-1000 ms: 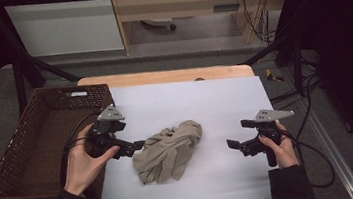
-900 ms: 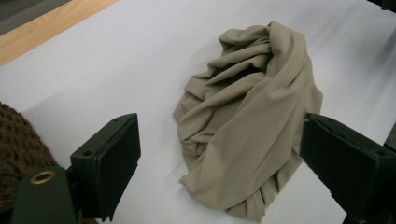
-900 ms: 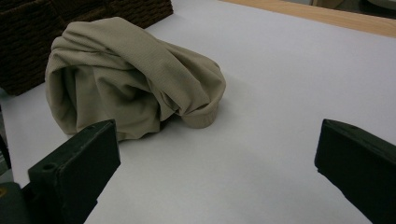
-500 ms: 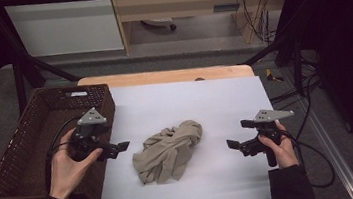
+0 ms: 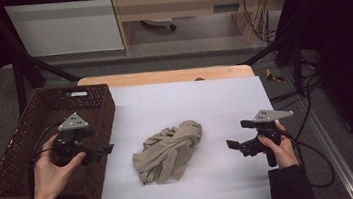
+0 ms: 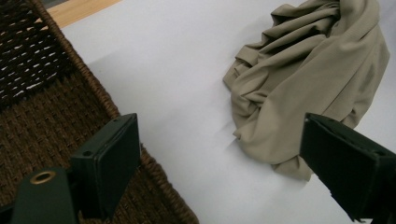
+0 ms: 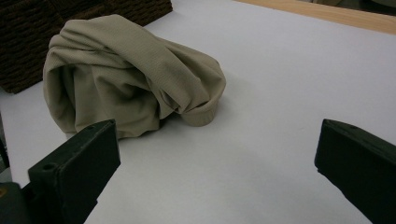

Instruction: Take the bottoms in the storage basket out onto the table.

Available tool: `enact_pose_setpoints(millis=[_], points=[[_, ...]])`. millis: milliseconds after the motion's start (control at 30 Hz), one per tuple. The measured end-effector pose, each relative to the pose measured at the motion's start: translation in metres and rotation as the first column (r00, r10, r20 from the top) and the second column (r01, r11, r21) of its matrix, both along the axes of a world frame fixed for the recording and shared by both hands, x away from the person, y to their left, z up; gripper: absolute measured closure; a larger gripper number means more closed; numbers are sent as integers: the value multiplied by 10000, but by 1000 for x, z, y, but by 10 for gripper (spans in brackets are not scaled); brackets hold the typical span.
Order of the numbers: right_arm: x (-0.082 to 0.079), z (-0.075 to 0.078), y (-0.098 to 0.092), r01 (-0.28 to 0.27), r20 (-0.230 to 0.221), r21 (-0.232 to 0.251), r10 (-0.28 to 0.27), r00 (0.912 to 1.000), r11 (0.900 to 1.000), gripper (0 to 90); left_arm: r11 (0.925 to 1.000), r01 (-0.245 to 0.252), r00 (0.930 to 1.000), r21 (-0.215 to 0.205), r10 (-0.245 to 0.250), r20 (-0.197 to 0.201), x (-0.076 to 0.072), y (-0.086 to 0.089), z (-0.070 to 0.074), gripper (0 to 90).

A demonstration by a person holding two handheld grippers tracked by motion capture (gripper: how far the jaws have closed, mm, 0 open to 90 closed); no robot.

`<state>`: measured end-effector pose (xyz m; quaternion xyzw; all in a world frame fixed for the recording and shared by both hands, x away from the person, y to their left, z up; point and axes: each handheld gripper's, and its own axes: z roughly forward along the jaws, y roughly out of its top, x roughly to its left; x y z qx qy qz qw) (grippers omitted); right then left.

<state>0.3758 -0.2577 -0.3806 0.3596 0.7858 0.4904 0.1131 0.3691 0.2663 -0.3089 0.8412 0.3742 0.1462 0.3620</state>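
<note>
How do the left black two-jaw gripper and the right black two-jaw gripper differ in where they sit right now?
The left gripper hovers over the brown woven basket's edge, while the right gripper sits over the white table sheet. The left stands apart from the crumpled beige cloth on one side, the right on the other. Both have open, empty jaws aimed at the cloth.

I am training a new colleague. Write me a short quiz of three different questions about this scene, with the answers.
1. True or false: the cloth lies inside the basket.
2. Which gripper is over the basket's edge? A) left gripper B) right gripper C) both
3. Fill in: both grippers' jaws are ____ and hold nothing.

Key
1. False: it lies crumpled on the white table, between the two grippers, beside the basket.
2. A: the left gripper view shows wicker under its jaws.
3. Open: in each gripper view the jaws stand wide apart, and the cloth is clear of them.
</note>
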Motion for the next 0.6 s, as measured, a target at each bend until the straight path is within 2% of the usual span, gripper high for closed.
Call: enact_pose_setpoints(millis=[600], points=[[0, -1, 0, 7, -53, -13, -7, 10000, 10000, 7, 9984, -560, 9984, -99, 560, -3, 1, 29, -12, 121]])
